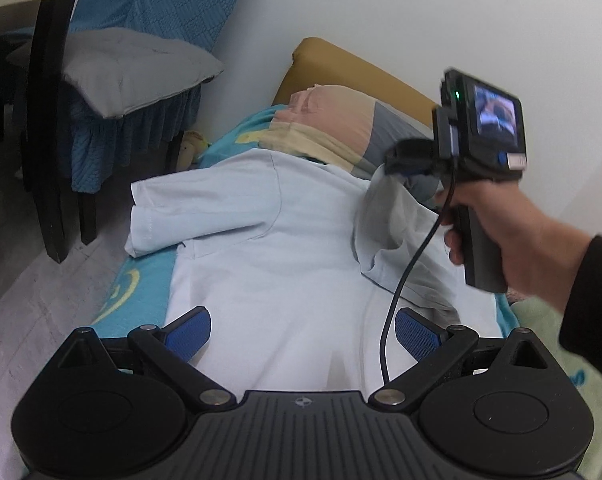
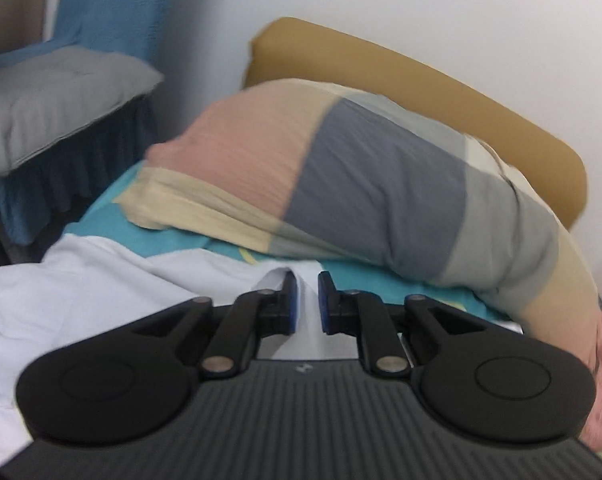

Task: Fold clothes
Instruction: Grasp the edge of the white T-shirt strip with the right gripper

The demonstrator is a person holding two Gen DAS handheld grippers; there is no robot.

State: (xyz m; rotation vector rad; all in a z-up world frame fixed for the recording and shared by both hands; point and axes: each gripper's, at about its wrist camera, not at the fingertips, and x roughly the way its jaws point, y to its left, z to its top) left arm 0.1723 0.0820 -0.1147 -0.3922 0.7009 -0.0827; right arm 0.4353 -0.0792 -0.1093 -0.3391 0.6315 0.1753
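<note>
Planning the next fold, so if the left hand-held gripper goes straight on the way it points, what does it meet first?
Probably the pale blue shirt, spread flat on the bed between the left hand-held gripper's open jaws; depth is uncertain.

No readable text, label, brand or number shows in either view.

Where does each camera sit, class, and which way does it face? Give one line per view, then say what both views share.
Left wrist: sits on the left tool, looking down along its wide-apart fingers over the pale blue shirt on the bed; the person's right hand shows, carrying the right tool, which lifts a shirt sleeve.
Right wrist: sits on the right tool, facing the patchwork pillow at the headboard; shirt cloth lies between its nearly closed fingers.
Shared: shirt, pillow, headboard, grey cushion.
</note>
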